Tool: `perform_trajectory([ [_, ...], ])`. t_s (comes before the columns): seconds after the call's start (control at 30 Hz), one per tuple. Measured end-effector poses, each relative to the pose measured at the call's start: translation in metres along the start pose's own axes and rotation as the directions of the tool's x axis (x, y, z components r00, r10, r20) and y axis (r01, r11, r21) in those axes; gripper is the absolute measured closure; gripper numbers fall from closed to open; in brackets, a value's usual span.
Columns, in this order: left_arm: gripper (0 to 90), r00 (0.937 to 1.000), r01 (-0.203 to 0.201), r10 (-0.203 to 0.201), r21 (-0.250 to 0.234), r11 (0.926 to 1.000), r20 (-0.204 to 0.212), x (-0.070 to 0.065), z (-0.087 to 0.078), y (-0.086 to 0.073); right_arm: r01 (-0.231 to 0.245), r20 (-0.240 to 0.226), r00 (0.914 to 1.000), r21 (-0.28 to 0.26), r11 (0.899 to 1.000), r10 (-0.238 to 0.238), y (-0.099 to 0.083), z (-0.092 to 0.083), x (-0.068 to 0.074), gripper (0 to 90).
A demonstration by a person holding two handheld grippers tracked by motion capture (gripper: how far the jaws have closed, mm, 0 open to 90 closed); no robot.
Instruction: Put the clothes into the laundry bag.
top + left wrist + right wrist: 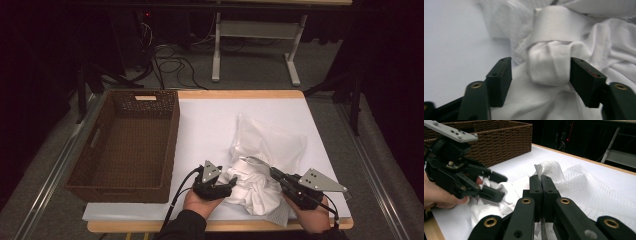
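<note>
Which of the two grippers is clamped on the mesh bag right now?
The right gripper: its jaws are pressed together on an edge of the white mesh bag. The left gripper stands open around a fold of the white garment.

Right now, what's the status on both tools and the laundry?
Left tool open around white garment. Right tool shut on mesh bag. Nothing in the way.

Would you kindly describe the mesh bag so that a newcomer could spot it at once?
Start at the brown wicker basket on the table's left, then look right across the white mat. The mesh bag lies there, its edge pinched in the right gripper. Unlike the smooth white garment bunched beside it, it is netted and see-through.
</note>
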State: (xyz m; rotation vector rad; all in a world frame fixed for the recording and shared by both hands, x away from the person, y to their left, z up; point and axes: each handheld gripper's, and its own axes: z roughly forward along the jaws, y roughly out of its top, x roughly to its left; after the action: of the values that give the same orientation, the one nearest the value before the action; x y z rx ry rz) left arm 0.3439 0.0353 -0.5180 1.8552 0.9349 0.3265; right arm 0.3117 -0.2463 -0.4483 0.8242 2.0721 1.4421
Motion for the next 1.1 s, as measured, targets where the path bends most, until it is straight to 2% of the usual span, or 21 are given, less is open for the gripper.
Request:
perform_trajectory([
  [0.03, 42.1, 1.0000, -0.003, 0.003, 0.003, 1.0000, 0.008, -0.001, 0.002, 0.000, 0.005, 0.000, 1.0000, 0.002, 1.000, -0.005, 0.000, 0.000, 0.000, 90.0],
  [0.13, 63.6, 0.9991, -0.023, 0.022, 0.021, 0.9995, 0.036, -0.005, 0.004, 0.000, 0.000, -0.001, 1.0000, 0.005, 1.000, 0.000, -0.001, 0.001, 0.000, 90.0],
  [0.2, 77.2, 0.9990, -0.038, 0.038, 0.021, 0.9990, 0.024, -0.008, 0.004, 0.001, -0.002, -0.001, 1.0000, 0.007, 1.000, 0.002, -0.001, 0.001, 0.001, 90.0],
  [0.23, 80.5, 0.9989, -0.043, 0.043, 0.013, 0.9990, 0.021, -0.010, 0.003, 0.002, 0.000, -0.001, 1.0000, 0.008, 1.000, 0.000, -0.001, 0.002, 0.001, 90.0],
  [0.3, 82.1, 0.9986, -0.048, 0.048, -0.008, 0.9988, 0.020, -0.012, -0.002, 0.004, 0.001, -0.003, 1.0000, 0.007, 1.000, -0.001, -0.001, 0.002, 0.001, 90.0],
  [0.43, 82.5, 0.9982, -0.058, 0.059, -0.089, 0.9943, 0.010, -0.019, -0.020, 0.012, -0.002, -0.006, 1.0000, 0.003, 1.000, 0.002, -0.001, 0.004, 0.002, 90.0],
  [0.53, 82.4, 0.9960, -0.088, 0.090, -0.151, 0.9845, 0.003, -0.029, -0.032, 0.017, 0.004, -0.013, 0.9999, -0.002, 1.000, -0.004, 0.001, 0.005, 0.004, 90.0],
  [0.6, 82.4, 0.9926, -0.116, 0.120, -0.180, 0.9768, 0.014, -0.038, -0.036, 0.020, 0.004, -0.021, 0.9998, -0.002, 1.000, -0.004, 0.001, 0.006, 0.005, 90.0],
  [0.73, 82.0, 0.9807, -0.187, 0.194, -0.178, 0.9661, 0.023, -0.058, -0.028, 0.024, 0.006, -0.021, 0.9998, 0.002, 1.000, -0.006, 0.001, 0.006, 0.006, 90.0],
  [0.87, 81.9, 0.9732, -0.222, 0.228, -0.156, 0.9625, 0.026, -0.067, -0.012, 0.029, 0.002, -0.024, 0.9997, 0.005, 1.000, -0.001, 0.001, 0.008, 0.006, 90.0],
  [0.93, 82.0, 0.9705, -0.232, 0.239, -0.135, 0.9631, 0.032, -0.069, -0.002, 0.031, 0.003, -0.025, 0.9997, 0.004, 1.000, -0.003, 0.001, 0.008, 0.007, 90.0],
  [1.1, 82.1, 0.9700, -0.240, 0.242, -0.072, 0.9681, 0.023, -0.070, 0.023, 0.032, -0.003, -0.036, 0.9993, -0.001, 1.000, 0.003, 0.001, 0.007, 0.008, 90.0],
])
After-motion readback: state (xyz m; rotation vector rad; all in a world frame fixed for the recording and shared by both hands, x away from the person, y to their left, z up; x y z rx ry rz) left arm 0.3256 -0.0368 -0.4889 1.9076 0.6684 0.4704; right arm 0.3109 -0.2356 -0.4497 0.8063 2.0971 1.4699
